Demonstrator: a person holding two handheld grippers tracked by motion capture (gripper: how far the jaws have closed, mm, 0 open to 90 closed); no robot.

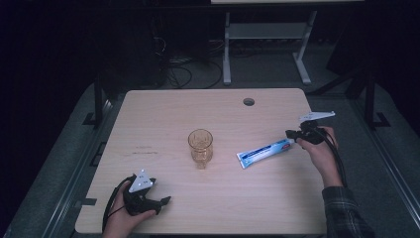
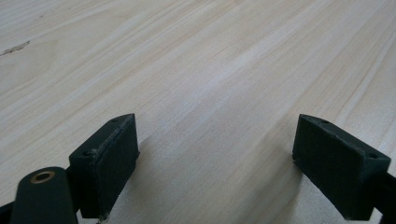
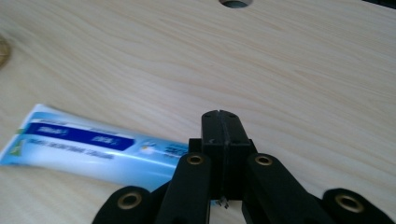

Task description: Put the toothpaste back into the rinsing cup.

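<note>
The tabletop [image 1: 163,114] is pale wood with a round cable hole [image 1: 248,101] near its far edge. Taking the amber glass [image 1: 200,147] at its middle as the landmark, the toothpaste tube [image 1: 266,150] lies to the right of the glass, flat on the wood, its long axis running from its crimped end nearest the glass out and slightly away toward the right edge. The right claw [image 1: 293,135] sits at that outer end — its jaws pressed together, apparently pinching the tube's cap end, though the contact itself is hidden in the right gripper view. The left claw [image 1: 166,200] rests on the near side of the glass and to its left, jaws spread wide over bare wood. The tube is white and blue with a darker blue band — its print is too blurred to read.
</note>
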